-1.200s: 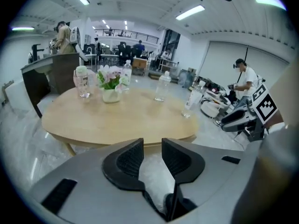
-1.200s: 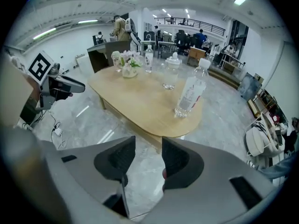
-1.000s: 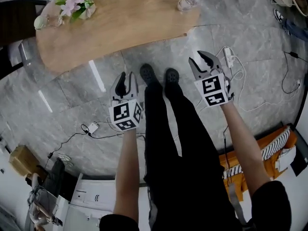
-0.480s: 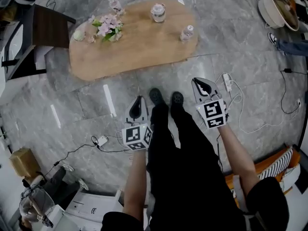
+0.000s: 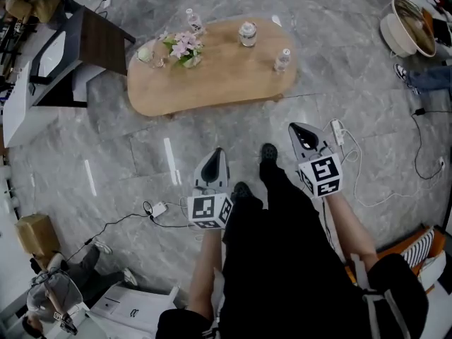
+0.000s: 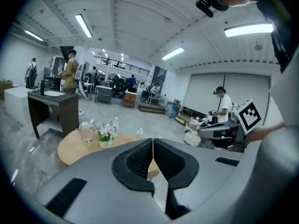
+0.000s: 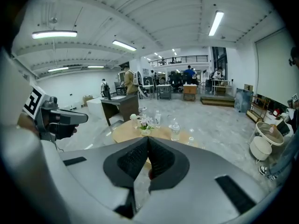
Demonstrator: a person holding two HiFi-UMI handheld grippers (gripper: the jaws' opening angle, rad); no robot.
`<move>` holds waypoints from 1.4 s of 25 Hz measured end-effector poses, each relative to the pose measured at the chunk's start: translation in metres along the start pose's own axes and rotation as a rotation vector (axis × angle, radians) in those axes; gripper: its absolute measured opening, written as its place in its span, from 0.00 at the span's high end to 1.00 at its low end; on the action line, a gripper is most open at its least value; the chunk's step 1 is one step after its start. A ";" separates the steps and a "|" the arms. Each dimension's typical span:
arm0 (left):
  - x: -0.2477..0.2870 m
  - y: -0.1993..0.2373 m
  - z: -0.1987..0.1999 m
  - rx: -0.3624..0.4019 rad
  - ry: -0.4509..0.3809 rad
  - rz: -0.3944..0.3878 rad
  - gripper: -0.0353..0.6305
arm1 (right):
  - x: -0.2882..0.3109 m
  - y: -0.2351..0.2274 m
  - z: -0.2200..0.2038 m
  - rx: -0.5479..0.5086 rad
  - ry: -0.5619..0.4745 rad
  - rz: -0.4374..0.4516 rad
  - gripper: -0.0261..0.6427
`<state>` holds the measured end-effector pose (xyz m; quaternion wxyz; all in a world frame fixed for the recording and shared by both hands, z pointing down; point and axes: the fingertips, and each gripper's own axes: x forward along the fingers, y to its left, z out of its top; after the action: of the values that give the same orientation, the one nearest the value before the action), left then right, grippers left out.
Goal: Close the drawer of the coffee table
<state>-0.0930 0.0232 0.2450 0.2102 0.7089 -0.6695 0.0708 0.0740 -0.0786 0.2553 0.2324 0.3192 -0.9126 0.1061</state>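
The oval wooden coffee table (image 5: 219,83) stands on the grey floor ahead of me, also seen in the left gripper view (image 6: 70,149) and the right gripper view (image 7: 122,132). No drawer shows in any view. My left gripper (image 5: 218,152) (image 6: 153,141) is held in the air well short of the table, shut with nothing between its pads. The right gripper (image 5: 296,128) (image 7: 147,139) hovers beside it, also shut and empty. Both point toward the table, and both sets of jaws have just closed on nothing.
On the table stand a flower vase (image 5: 182,48), a glass jar (image 5: 247,32) and small water bottles (image 5: 282,60). A dark desk (image 5: 100,42) stands at its left end. A power strip with cables (image 5: 337,130) and an adapter (image 5: 157,209) lie on the floor. People stand far off.
Both grippers have risen and their jaws, apart a second ago, have closed. The head view has lifted, so the table looks smaller and farther away.
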 end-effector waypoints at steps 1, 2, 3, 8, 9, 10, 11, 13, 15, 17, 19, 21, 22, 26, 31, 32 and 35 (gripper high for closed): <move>-0.009 -0.002 0.000 0.011 -0.005 -0.004 0.92 | -0.007 0.008 0.002 0.002 -0.014 0.003 0.94; -0.018 -0.004 -0.001 0.018 -0.007 -0.005 0.92 | -0.014 0.017 0.005 0.010 -0.026 0.007 0.94; -0.028 -0.005 -0.004 0.023 -0.007 -0.009 0.92 | -0.021 0.027 0.006 0.024 -0.037 0.016 0.94; -0.087 -0.018 -0.011 0.046 -0.018 -0.066 0.93 | -0.067 0.092 0.010 0.060 -0.072 0.066 0.94; -0.102 -0.019 -0.010 0.059 -0.025 -0.075 0.93 | -0.077 0.106 0.010 0.066 -0.079 0.068 0.94; -0.117 -0.019 -0.009 0.069 -0.030 -0.084 0.93 | -0.087 0.119 0.011 0.076 -0.087 0.068 0.94; -0.131 -0.019 -0.008 0.072 -0.036 -0.093 0.93 | -0.098 0.132 0.011 0.086 -0.095 0.067 0.94; -0.159 -0.020 -0.005 0.059 -0.052 -0.117 0.93 | -0.120 0.152 0.012 0.088 -0.110 0.056 0.94; -0.186 -0.023 -0.004 0.047 -0.068 -0.142 0.93 | -0.142 0.167 0.013 0.075 -0.125 0.034 0.94; -0.212 -0.025 -0.009 0.045 -0.071 -0.159 0.93 | -0.166 0.182 0.011 0.069 -0.144 0.012 0.94; -0.234 -0.023 -0.013 0.036 -0.076 -0.163 0.93 | -0.189 0.194 0.011 0.062 -0.172 -0.003 0.94; -0.252 -0.021 -0.014 0.015 -0.084 -0.162 0.93 | -0.207 0.203 0.014 0.046 -0.205 -0.015 0.94; -0.259 -0.020 -0.014 0.007 -0.090 -0.162 0.93 | -0.214 0.206 0.014 0.036 -0.217 -0.023 0.94; -0.272 -0.021 -0.006 0.013 -0.112 -0.179 0.93 | -0.228 0.214 0.011 0.021 -0.226 -0.049 0.94; -0.274 -0.035 0.007 0.038 -0.141 -0.212 0.93 | -0.240 0.223 0.006 0.046 -0.228 -0.043 0.94; -0.273 -0.037 0.009 0.039 -0.145 -0.217 0.93 | -0.242 0.223 0.007 0.046 -0.234 -0.042 0.94; -0.270 -0.044 0.014 0.045 -0.153 -0.229 0.93 | -0.247 0.221 0.013 0.045 -0.253 -0.044 0.94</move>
<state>-0.0777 0.2668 0.1198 0.1494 0.7886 -0.5965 0.0073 0.0996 0.2193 0.1122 0.1103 0.3552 -0.9248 0.0801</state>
